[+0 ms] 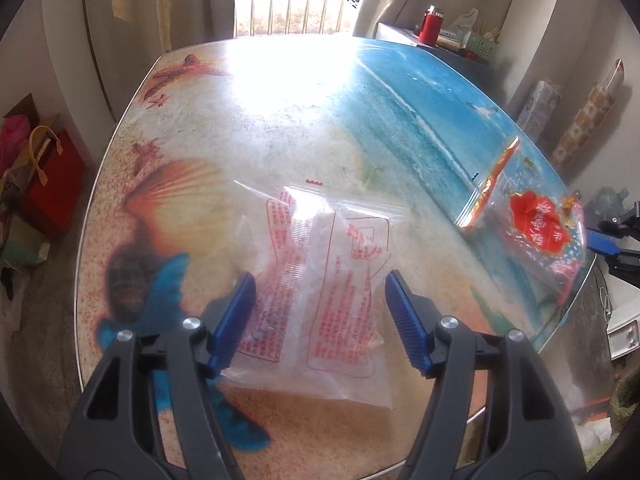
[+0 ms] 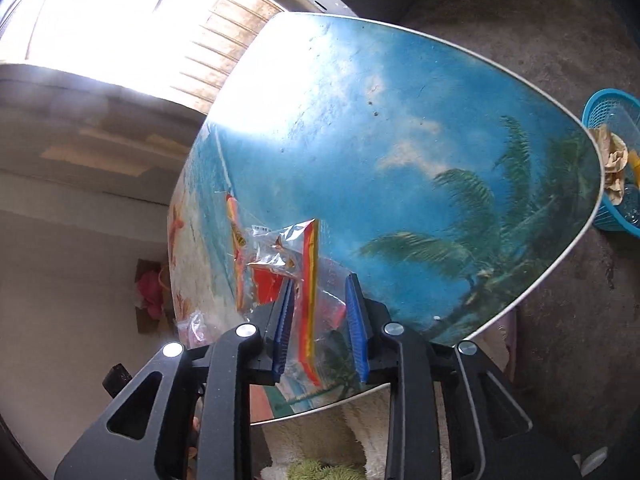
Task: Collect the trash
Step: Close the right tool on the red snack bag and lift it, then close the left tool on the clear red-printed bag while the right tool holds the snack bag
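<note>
A clear zip bag with red print (image 1: 320,280) lies flat on the beach-picture table (image 1: 280,128). My left gripper (image 1: 320,296) is open just above it, one blue finger on each side. A clear snack wrapper with a red label and red-yellow edges (image 1: 532,216) is lifted at the table's right edge. In the right wrist view that wrapper (image 2: 296,268) hangs between the blue fingers of my right gripper (image 2: 320,292). The jaws stand partly apart and I cannot tell whether they pinch it. The right gripper also shows in the left wrist view (image 1: 612,236).
A blue plastic basket (image 2: 616,160) with crumpled paper in it stands on the floor beyond the table's right edge. Red gift bags (image 1: 44,184) sit on the floor at the left. A side counter holds a red flask (image 1: 430,26).
</note>
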A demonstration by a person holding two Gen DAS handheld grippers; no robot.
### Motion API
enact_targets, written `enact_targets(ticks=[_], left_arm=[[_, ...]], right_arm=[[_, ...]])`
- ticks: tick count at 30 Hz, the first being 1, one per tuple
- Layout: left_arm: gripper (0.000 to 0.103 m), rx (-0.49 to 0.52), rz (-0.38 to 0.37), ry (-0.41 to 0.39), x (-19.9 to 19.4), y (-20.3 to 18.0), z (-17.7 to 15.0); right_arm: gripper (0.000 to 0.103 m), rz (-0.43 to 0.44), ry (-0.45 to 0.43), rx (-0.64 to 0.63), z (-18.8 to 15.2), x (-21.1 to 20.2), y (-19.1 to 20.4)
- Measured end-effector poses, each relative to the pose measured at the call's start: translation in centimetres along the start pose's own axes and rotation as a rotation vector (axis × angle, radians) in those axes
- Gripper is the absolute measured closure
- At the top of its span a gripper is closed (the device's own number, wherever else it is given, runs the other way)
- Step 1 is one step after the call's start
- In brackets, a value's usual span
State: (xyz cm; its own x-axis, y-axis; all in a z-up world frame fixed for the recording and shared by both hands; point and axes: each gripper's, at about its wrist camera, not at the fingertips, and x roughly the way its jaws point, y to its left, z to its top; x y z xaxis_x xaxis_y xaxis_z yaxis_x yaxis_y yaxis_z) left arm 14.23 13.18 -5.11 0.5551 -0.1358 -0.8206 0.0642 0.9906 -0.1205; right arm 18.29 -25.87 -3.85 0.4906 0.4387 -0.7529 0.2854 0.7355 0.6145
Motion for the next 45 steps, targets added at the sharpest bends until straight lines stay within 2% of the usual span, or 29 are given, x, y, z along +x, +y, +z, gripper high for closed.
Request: enact_targets(ticks=[2,5,9,12,16,20,26,28,29,31,32,36,39,43,45], left_arm=[[0.039,0.002,-0.004,0.002,0.1,-0.3,0.0],[0.039,-0.013,-0.007,-0.012,-0.3,-0.4,0.1],[0.039,-0.038,-0.006,-0.019,-0.5,-0.4,0.0],[0.039,-0.039,0.002,-0.022,-0.6,-0.4,-0.2],[0.039,-0.03,0.01,-0.024,-0.8,-0.5,-0.5],[0.039,-0.035,0.008,-0.024,-0.9,-0.2,-0.6],[0.039,-0.034,0.003,-0.023,-0.8,0.0,-0.6],[0.039,-0.03,0.003,-0.022,-0.8,0.0,-0.5],[0.039,-0.029,0.003,-0.021,-0.8,0.0,-0.5],[0.039,-0.031,0.002,-0.021,-0.7,0.0,-0.4],[0.039,-0.031,0.001,-0.021,-0.8,0.0,-0.4],[0.039,-0.039,-0.002,-0.022,-0.8,0.0,-0.3],[0.039,-0.038,-0.004,-0.02,-0.7,0.1,-0.2],[0.038,-0.038,-0.003,-0.018,-0.7,0.0,-0.2],[0.038,-0.039,-0.003,-0.017,-0.6,0.1,-0.2]], right_arm=[[0.068,-0.061,-0.084,-0.08,0.1,-1.9,0.7],[0.068,-0.048,-0.167,-0.252,-0.1,-3.5,3.3],[0.074,-0.027,-0.109,-0.427,-0.7,-0.2,6.7],[0.08,-0.04,-0.047,-0.499,-0.9,3.5,8.3],[0.087,-0.093,-0.03,-0.53,-0.4,6.8,8.6],[0.087,-0.114,-0.01,-0.511,-0.1,8.5,7.9],[0.087,-0.145,-0.015,-0.549,-0.2,8.2,8.4],[0.083,-0.108,-0.052,-0.585,-0.4,6.6,9.7],[0.074,-0.098,-0.073,-0.603,-0.6,5.5,10.1],[0.064,-0.091,-0.104,-0.64,-1.1,3.9,10.8],[0.064,-0.087,-0.105,-0.657,-1.4,3.2,11.0],[0.063,-0.072,-0.054,-0.736,-3.5,2.8,11.2],[0.063,-0.109,-0.004,-0.793,-5.2,3.9,10.7],[0.067,-0.139,0.062,-0.774,-6.2,6.4,9.1],[0.068,-0.136,0.046,-0.77,-6.4,6.8,8.9]])
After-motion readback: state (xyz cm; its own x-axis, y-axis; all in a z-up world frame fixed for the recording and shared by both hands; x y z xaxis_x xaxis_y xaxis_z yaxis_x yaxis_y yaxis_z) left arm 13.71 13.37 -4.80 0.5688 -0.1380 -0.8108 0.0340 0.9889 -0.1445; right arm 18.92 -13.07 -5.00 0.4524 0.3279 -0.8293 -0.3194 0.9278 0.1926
